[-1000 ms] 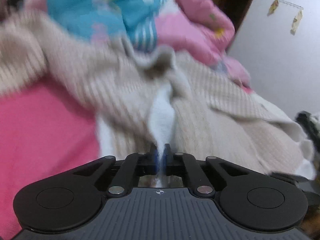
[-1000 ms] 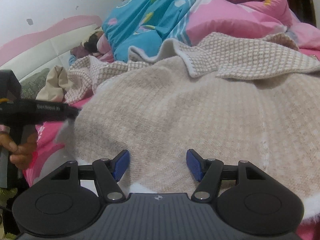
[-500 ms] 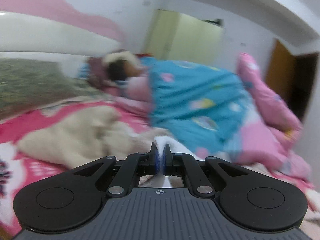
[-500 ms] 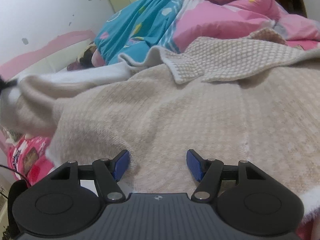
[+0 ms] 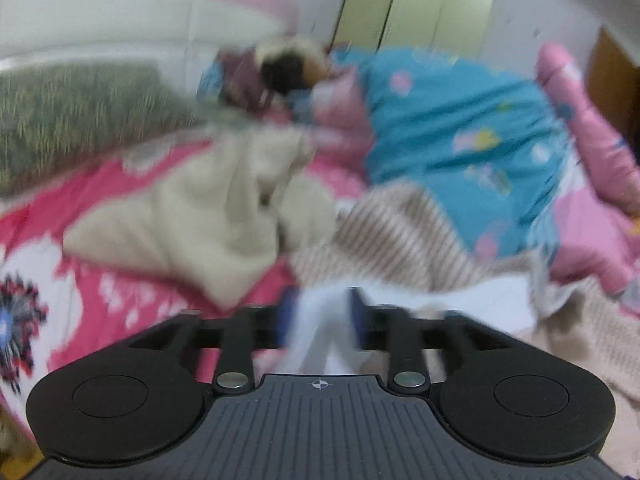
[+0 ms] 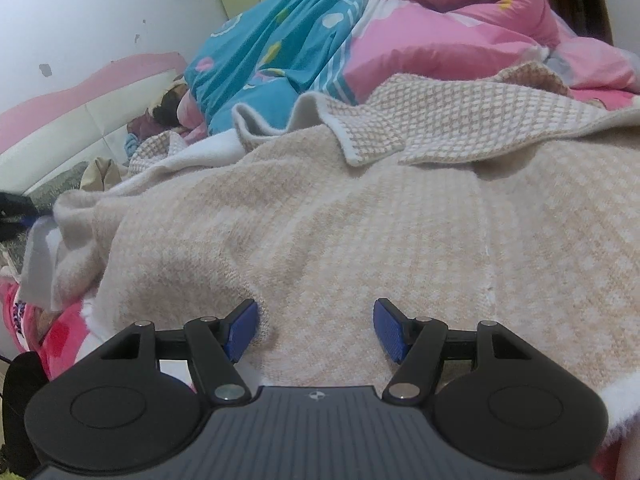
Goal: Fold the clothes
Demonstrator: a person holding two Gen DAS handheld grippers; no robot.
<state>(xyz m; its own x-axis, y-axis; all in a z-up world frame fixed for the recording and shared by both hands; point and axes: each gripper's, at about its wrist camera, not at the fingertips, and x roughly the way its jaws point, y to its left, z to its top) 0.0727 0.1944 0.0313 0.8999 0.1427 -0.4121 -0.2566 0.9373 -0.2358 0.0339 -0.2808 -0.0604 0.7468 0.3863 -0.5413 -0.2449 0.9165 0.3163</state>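
A beige knit garment (image 6: 360,220) with a checked collar lies spread on the bed and fills the right wrist view. My right gripper (image 6: 316,328) is open and low over its near hem, with knit lying between the blue pads (image 6: 244,328) but not pinched. In the blurred left wrist view my left gripper (image 5: 320,316) has its jaws opening. A strip of the garment's white inner edge (image 5: 320,332) hangs loose between them. The knit (image 5: 400,236) lies just beyond. The garment's left side (image 6: 60,248) lies turned over onto itself.
A cream garment (image 5: 200,216) lies crumpled on the pink bedsheet (image 5: 100,288) ahead of the left gripper. A blue quilt (image 5: 460,140) and pink quilt (image 6: 440,40) are heaped behind. A grey-green pillow (image 5: 72,112) and the headboard (image 5: 120,20) stand at the left.
The left gripper swung up and round to face the headboard, pulling the white edge with it, and its shut jaws have come apart. The garment's left side folded over. The right gripper stayed put.
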